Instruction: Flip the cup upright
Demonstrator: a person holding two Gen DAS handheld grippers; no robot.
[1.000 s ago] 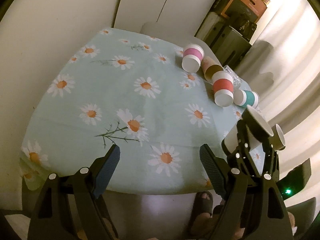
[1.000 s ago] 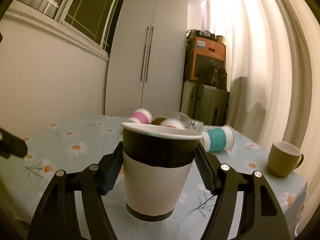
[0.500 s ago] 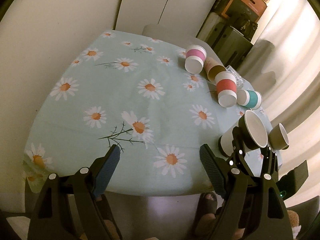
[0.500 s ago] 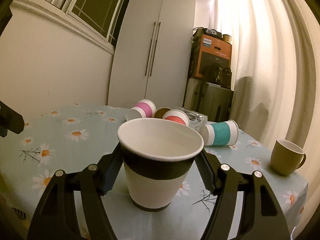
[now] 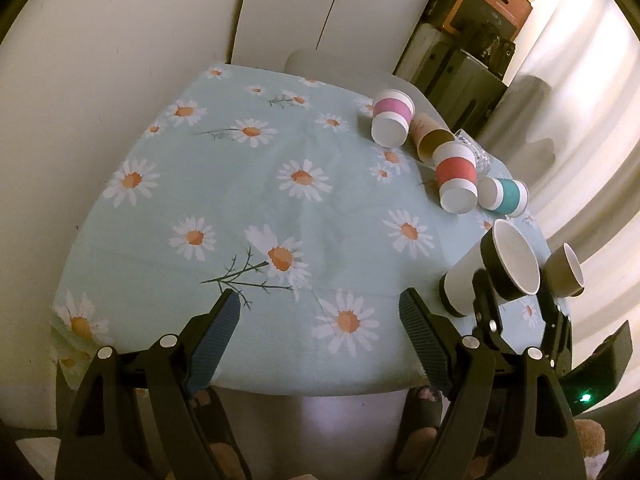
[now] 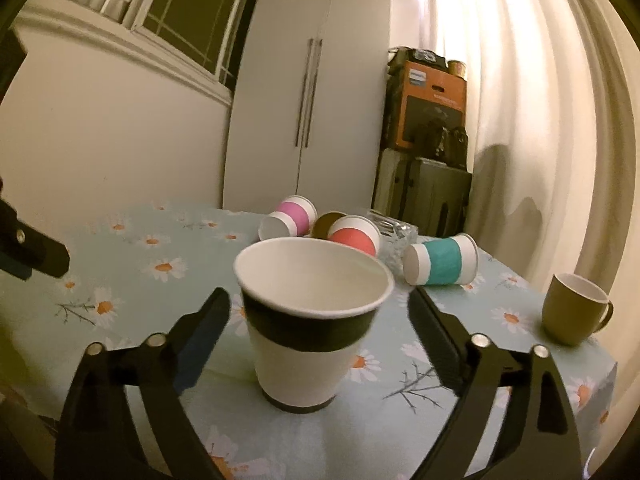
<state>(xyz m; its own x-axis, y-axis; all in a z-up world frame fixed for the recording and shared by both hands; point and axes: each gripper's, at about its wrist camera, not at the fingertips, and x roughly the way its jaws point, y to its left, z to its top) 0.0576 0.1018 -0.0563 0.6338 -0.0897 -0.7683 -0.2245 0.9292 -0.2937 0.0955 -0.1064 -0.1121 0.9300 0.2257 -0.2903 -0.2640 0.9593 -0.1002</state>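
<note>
A white paper cup with a black band [image 6: 310,320] stands upright on the daisy tablecloth [image 6: 160,268]. My right gripper [image 6: 320,304] is open, its jaws apart on either side of the cup and clear of it. The cup also shows in the left wrist view [image 5: 492,268] at the table's right edge, with the right gripper's fingers [image 5: 486,292] beside it. My left gripper [image 5: 320,320] is open and empty above the table's near edge.
Pink [image 5: 390,122], brown [image 5: 430,142], red [image 5: 456,180] and teal [image 5: 504,196] paper cups lie on their sides at the far right. An olive mug [image 6: 574,310] stands upright near the right edge. A glass dish [image 6: 390,232] sits behind the cups.
The black-banded cup came down from the air onto the table. My right gripper's jaws opened and let go of it. The left gripper stayed open, rising slightly.
</note>
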